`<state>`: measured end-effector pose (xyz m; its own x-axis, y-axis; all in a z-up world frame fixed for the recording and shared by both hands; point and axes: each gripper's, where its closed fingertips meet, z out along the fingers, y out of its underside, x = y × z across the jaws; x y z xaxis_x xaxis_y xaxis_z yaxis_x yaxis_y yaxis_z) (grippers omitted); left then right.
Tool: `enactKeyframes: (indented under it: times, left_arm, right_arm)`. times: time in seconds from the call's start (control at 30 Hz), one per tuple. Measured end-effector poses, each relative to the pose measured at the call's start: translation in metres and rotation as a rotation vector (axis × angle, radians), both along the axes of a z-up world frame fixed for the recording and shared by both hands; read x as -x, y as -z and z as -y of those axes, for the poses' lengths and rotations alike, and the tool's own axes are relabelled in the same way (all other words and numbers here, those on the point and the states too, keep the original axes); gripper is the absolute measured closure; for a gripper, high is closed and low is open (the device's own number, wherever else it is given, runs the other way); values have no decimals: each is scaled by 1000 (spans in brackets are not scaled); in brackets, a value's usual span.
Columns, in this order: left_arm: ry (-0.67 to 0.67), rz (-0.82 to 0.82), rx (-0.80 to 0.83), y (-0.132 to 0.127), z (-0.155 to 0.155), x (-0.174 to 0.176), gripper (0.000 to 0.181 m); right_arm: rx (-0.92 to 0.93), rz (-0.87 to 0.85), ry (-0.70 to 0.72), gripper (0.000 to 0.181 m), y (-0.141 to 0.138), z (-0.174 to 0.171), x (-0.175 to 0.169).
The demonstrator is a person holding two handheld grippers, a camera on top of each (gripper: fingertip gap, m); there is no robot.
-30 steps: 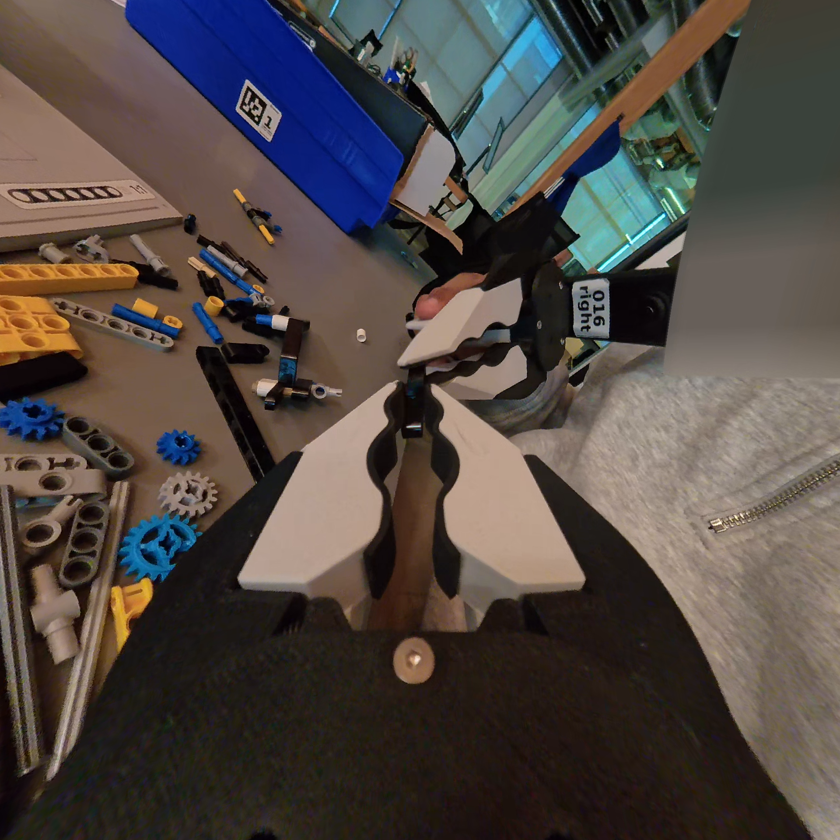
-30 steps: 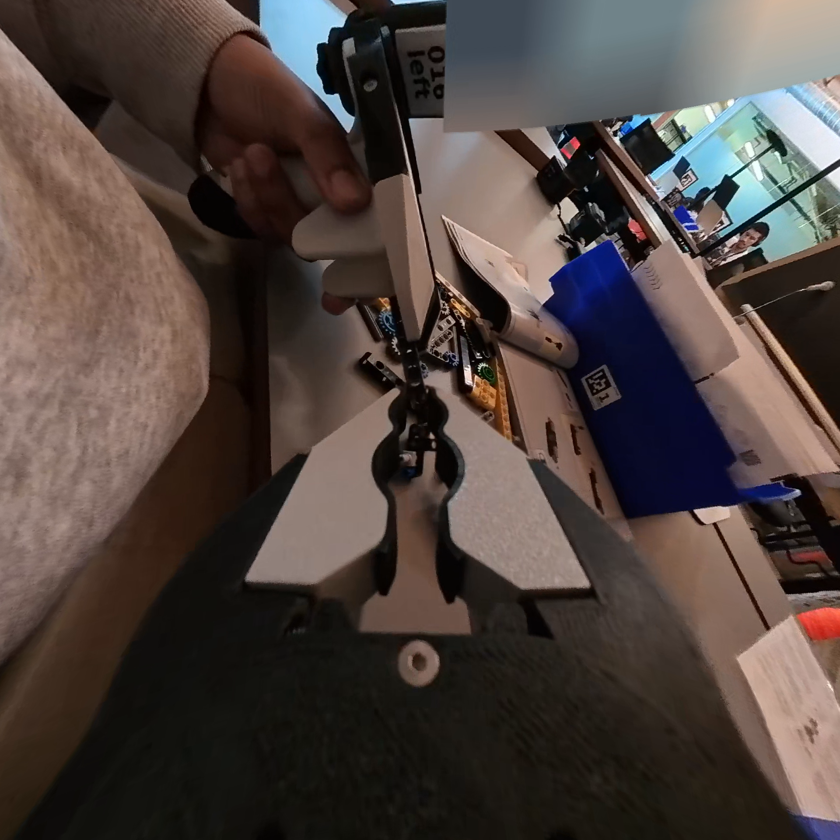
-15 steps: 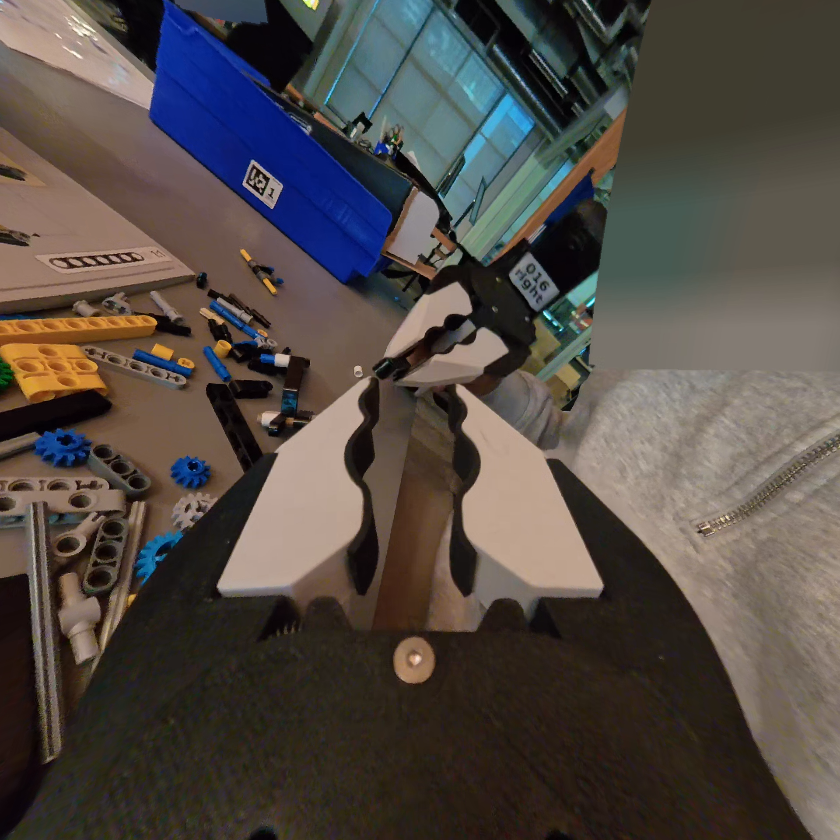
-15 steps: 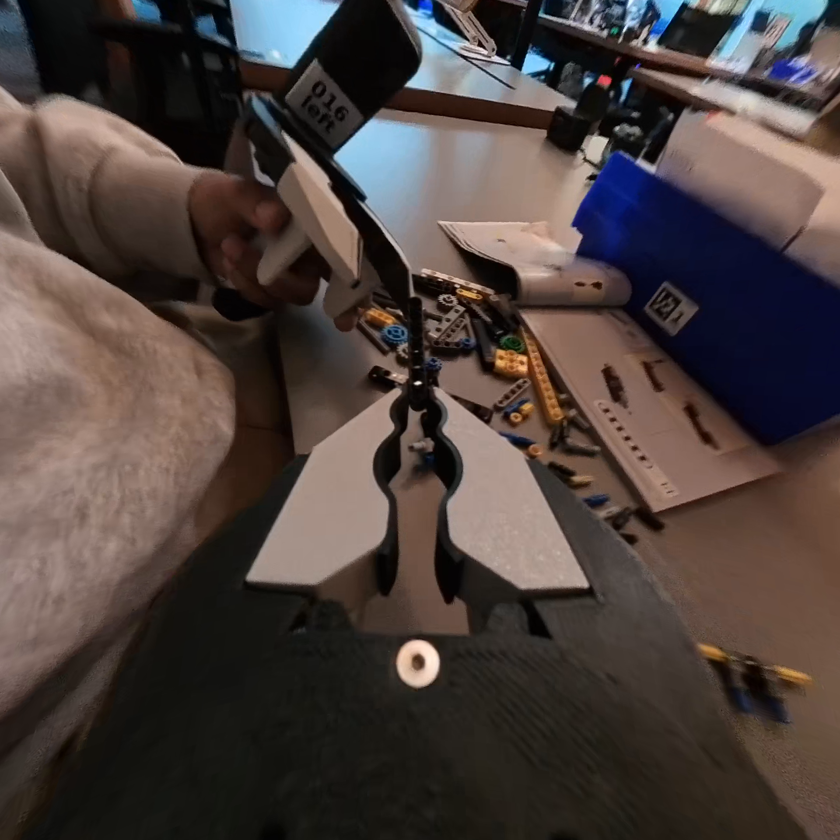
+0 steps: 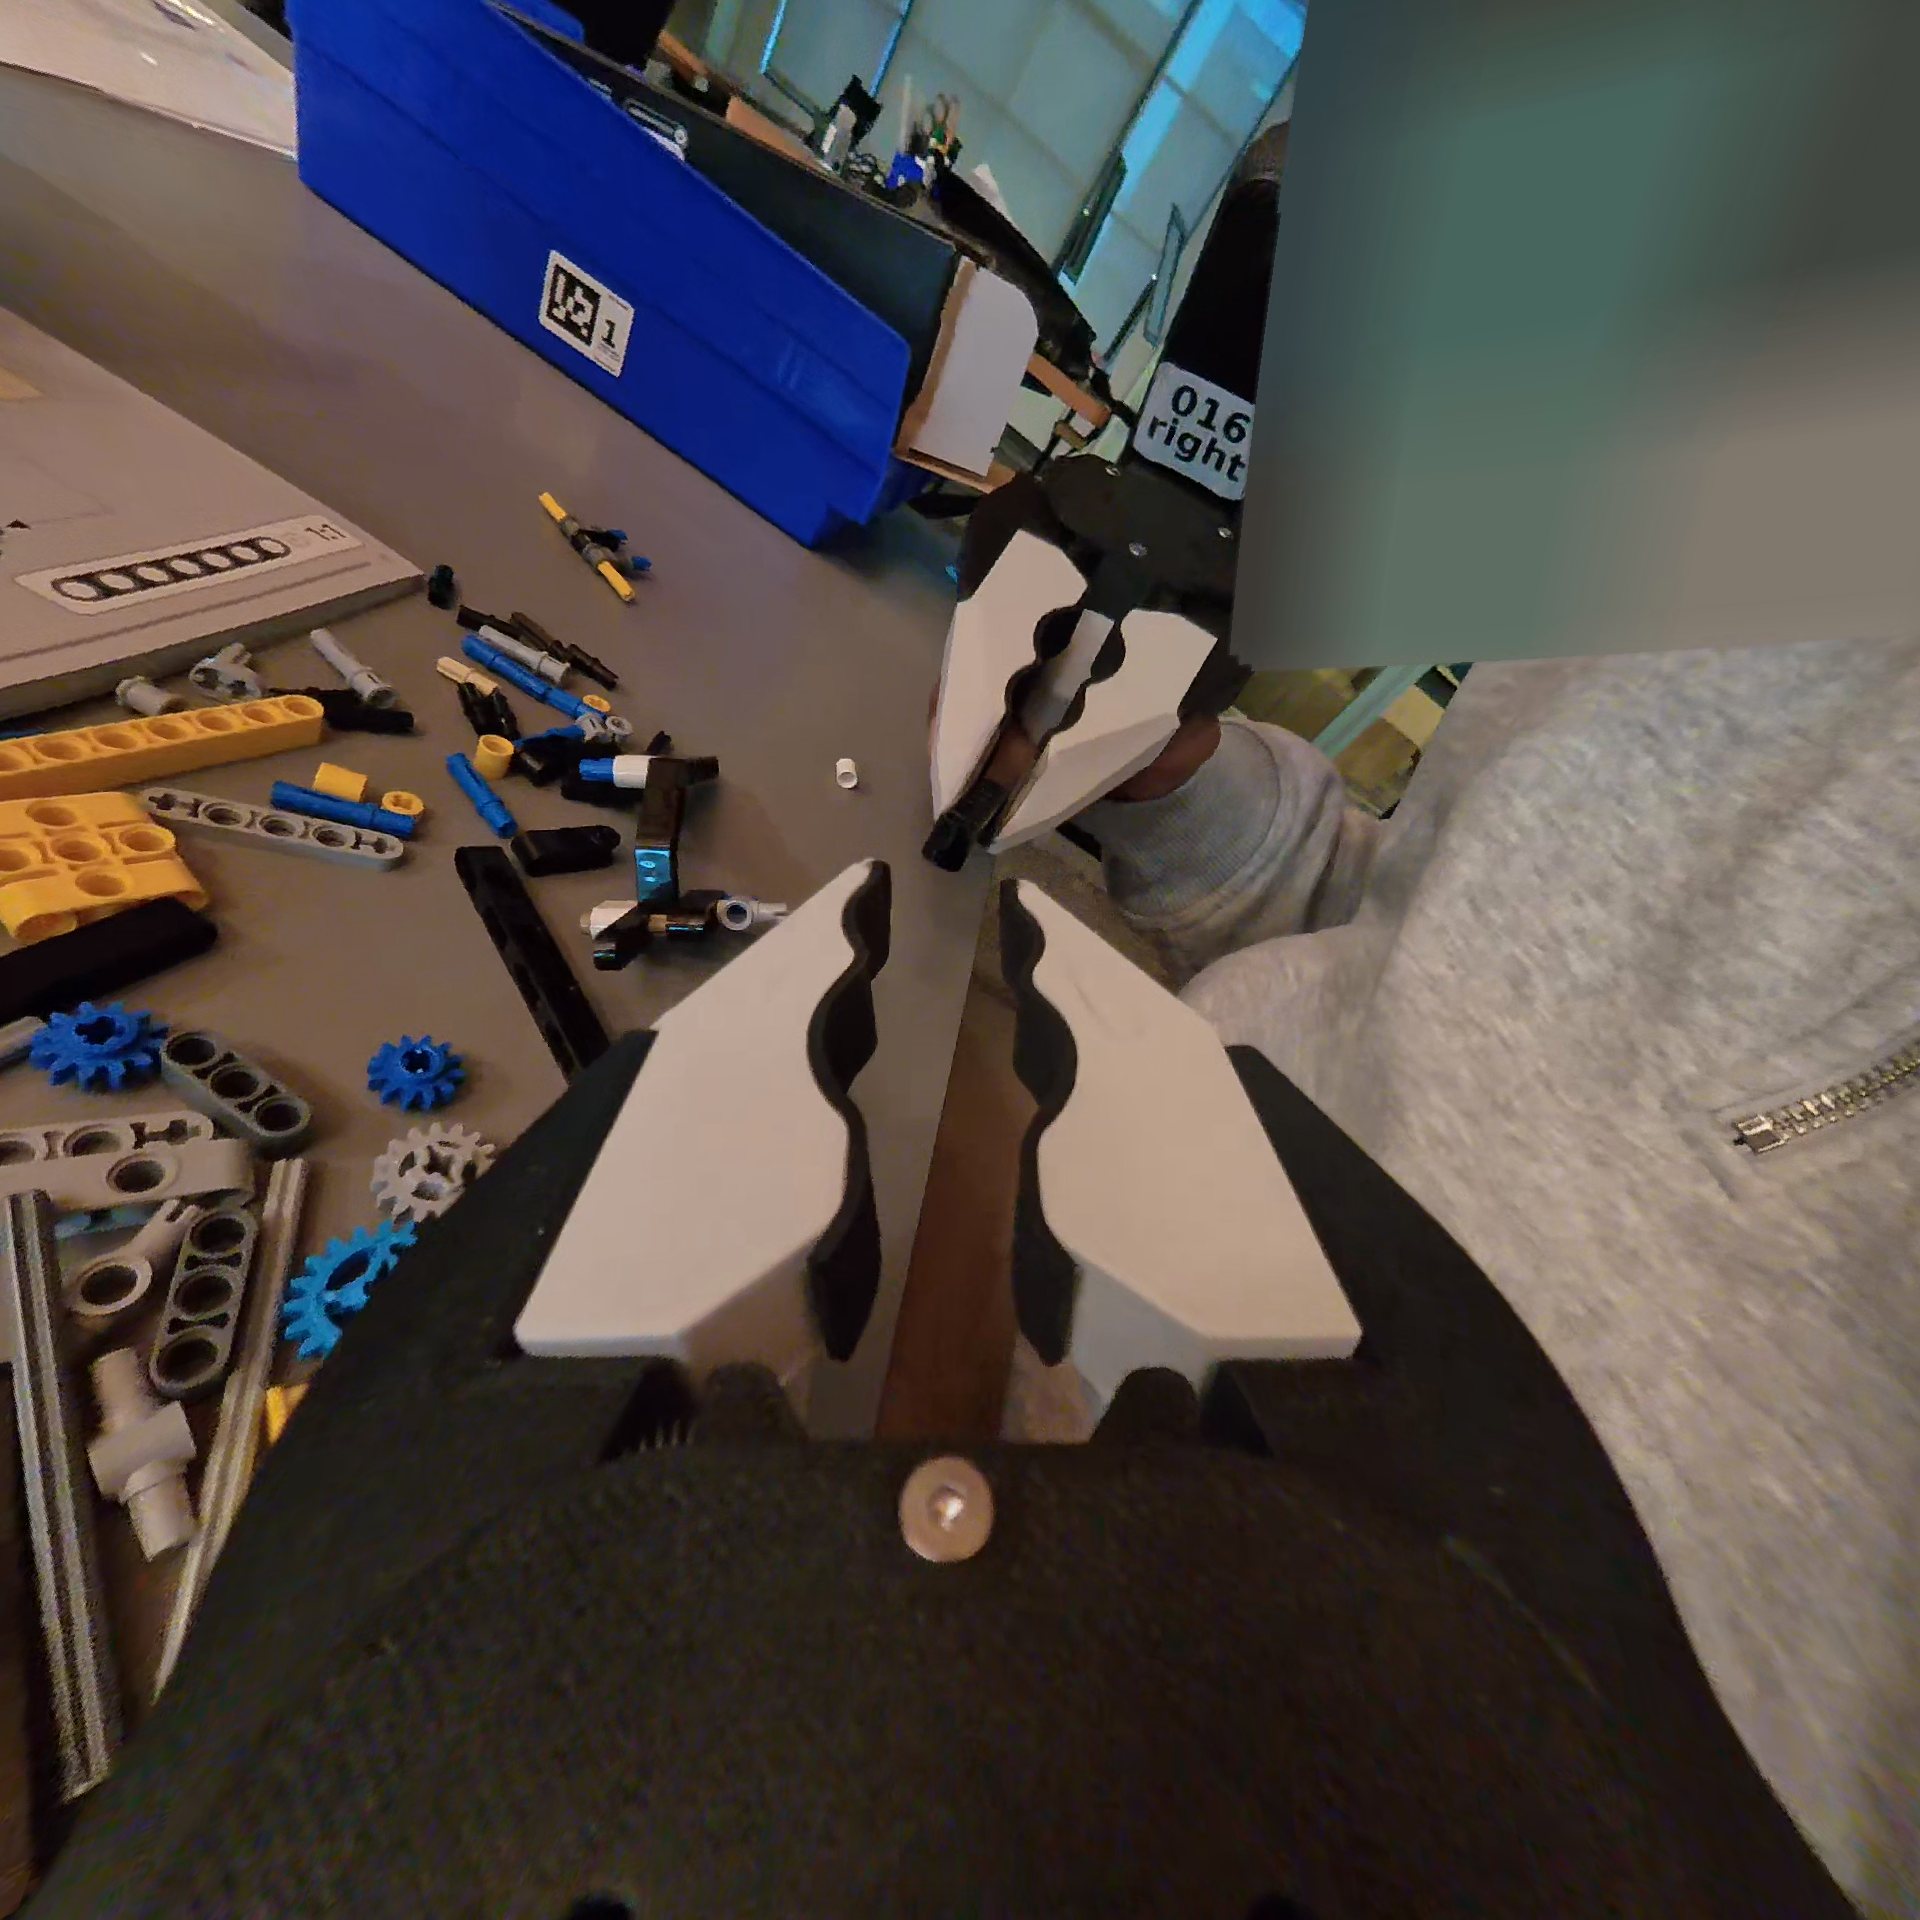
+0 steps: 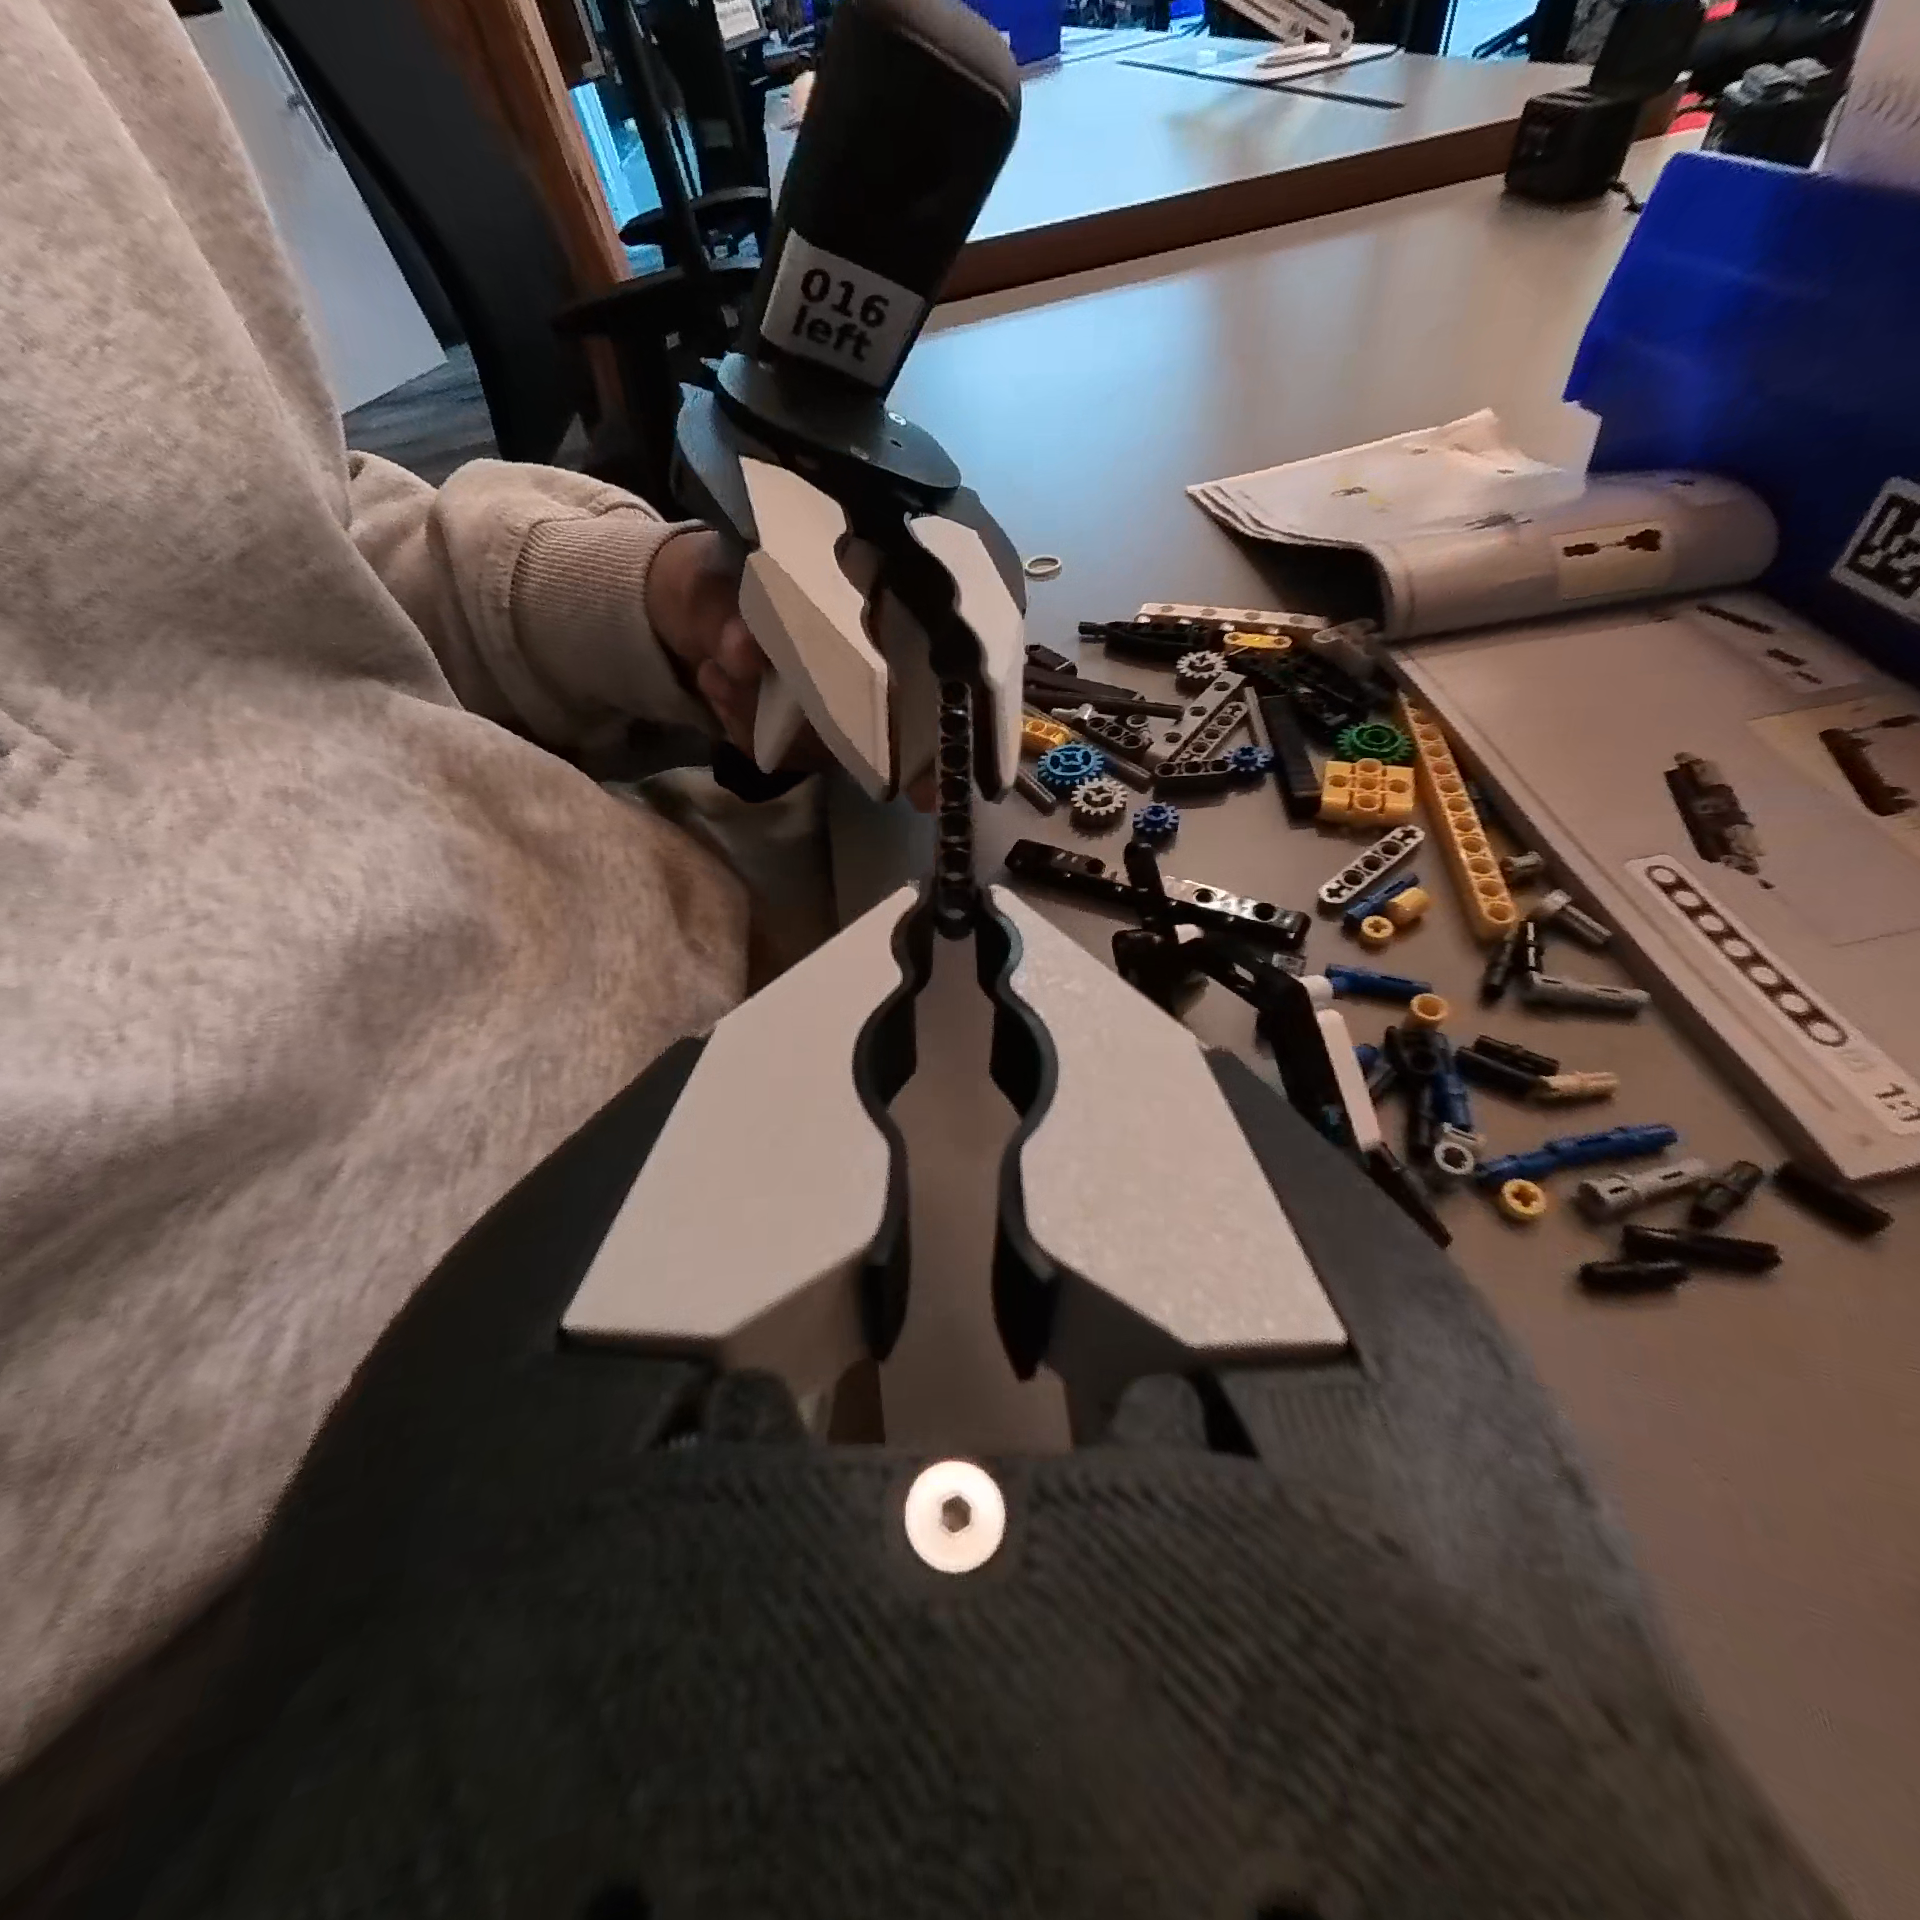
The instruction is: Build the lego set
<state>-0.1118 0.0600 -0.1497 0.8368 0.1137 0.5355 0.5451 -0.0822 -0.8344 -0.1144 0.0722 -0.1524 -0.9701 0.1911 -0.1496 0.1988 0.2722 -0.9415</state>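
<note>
One second ago both grippers clamped the same black beam; now my left gripper point(image 5: 943, 902) has let go and stands with its jaws apart and nothing between them, so the handover is complete. The black beam point(image 6: 954, 821) is held by my right gripper point(image 6: 951, 914) alone, pinched at its lower end at the very fingertips, centre of the right wrist view. The beam rises from there, and its upper end shows through the gap between the left gripper's spread fingers; I cannot tell whether it touches them. In the left wrist view the beam's end pokes out as a dark stub point(image 5: 954, 836) just above centre. My judgement: the left gripper is now free to fetch the next part from the pile, while the right must keep the beam steady on a short grip. The beam is a thin, rigid, glossy plastic strip with a row of round holes. The fingers point(image 6: 748, 1132) are matt grey wedges with wavy black inner pads. The loose parts lie on the grey table point(image 5: 343, 416): a long yellow beam point(image 5: 156, 740), blue gears point(image 5: 416, 1070), and small blue and black pins. A blue bin point(image 5: 644, 208) sits at upper left, with an open instruction sheet point(image 5: 156, 582) at the left edge.
</note>
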Motion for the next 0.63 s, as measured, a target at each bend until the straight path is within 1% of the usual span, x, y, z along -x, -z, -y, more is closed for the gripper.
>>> enactKeyframes:
  times: [0.27,0.43,0.63]
  left_arm:
    - [10,27,-1,1,0,1,161]
    - [7,-4,5,1,-1,-1,164]
    - [13,-2,9,1,-2,-2,166]
  right_arm:
    - [-53,-15,3,176,8,3,1]
    - [-59,-18,-1,176,9,4,0]
    - [-58,-18,-6,176,10,4,0]
